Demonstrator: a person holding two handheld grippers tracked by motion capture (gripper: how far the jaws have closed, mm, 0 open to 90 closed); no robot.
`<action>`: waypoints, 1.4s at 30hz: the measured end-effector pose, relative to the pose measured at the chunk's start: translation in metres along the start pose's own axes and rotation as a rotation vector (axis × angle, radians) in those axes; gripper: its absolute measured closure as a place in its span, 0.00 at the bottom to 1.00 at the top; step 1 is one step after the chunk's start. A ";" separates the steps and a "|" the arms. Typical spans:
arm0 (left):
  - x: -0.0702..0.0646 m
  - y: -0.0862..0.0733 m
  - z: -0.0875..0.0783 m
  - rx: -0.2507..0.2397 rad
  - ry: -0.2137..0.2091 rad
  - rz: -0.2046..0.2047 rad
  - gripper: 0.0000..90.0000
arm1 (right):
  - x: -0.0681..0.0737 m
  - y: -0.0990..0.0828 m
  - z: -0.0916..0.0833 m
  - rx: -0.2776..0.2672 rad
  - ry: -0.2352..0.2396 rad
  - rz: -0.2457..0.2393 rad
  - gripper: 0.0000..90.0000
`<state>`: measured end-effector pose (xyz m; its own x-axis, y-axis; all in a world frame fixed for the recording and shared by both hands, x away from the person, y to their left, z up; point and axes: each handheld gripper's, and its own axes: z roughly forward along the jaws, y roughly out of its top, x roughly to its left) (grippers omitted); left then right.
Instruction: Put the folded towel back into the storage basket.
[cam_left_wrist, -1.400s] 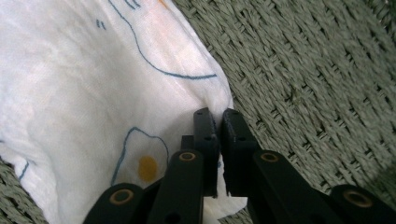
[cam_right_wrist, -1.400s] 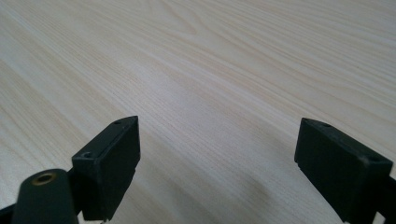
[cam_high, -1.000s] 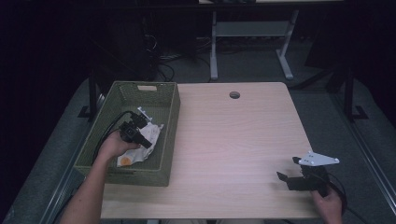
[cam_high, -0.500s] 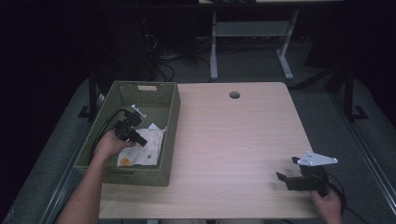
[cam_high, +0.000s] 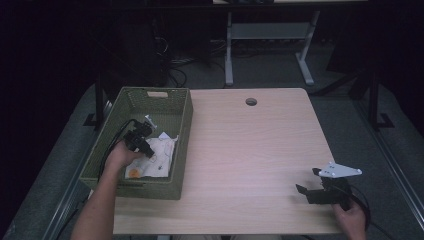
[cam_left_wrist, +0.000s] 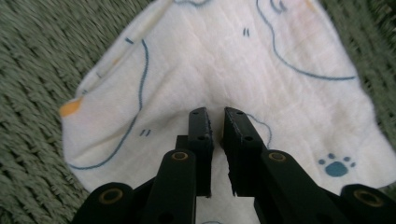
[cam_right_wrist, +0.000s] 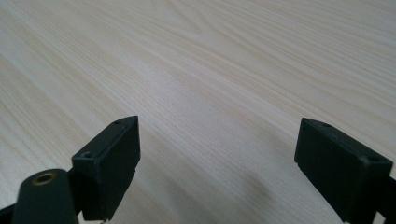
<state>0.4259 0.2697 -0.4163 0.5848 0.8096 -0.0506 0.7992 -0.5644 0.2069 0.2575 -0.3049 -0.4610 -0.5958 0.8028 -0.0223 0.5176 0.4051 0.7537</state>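
Note:
A white cloth (cam_high: 159, 154) (cam_left_wrist: 210, 60) printed with blue outlines, a paw mark and an orange patch lies spread on the floor of a green woven basket (cam_high: 135, 187). My left gripper (cam_high: 149, 153) (cam_left_wrist: 215, 114) hovers just over the cloth, pointing down at it. Its jaws have just been opening and now stand a narrow gap apart, with nothing pinched between them. My right gripper (cam_high: 307, 181) (cam_right_wrist: 219, 140) rests low over the bare wooden table (cam_high: 250, 150) at the near right. It is wide open and has nothing between its jaws.
The basket stands at the table's left edge with its woven walls (cam_left_wrist: 32, 70) around the cloth. A round cable hole (cam_high: 251, 101) sits near the table's far edge. Beyond the table are a dark floor and a white desk frame (cam_high: 230, 55).
The cloth was bunched under my left gripper; now it lies flatter and free on the basket floor. The left gripper has shifted slightly left. The right gripper has stayed put.

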 end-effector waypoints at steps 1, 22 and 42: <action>0.000 0.000 -0.003 -0.016 -0.005 -0.003 0.91 | 0.000 0.000 0.000 0.000 0.000 0.000 0.15; -0.024 -0.032 -0.063 -0.347 -0.085 -0.052 0.71 | 0.005 0.003 0.001 -0.009 0.013 -0.019 0.15; -0.052 -0.048 -0.088 -0.571 -0.226 -0.044 0.65 | 0.008 0.004 -0.001 -0.012 0.008 -0.020 0.15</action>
<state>0.3445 0.2688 -0.3380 0.6182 0.7405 -0.2635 0.6588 -0.3053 0.6875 0.2548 -0.2972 -0.4576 -0.6109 0.7910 -0.0325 0.4982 0.4160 0.7608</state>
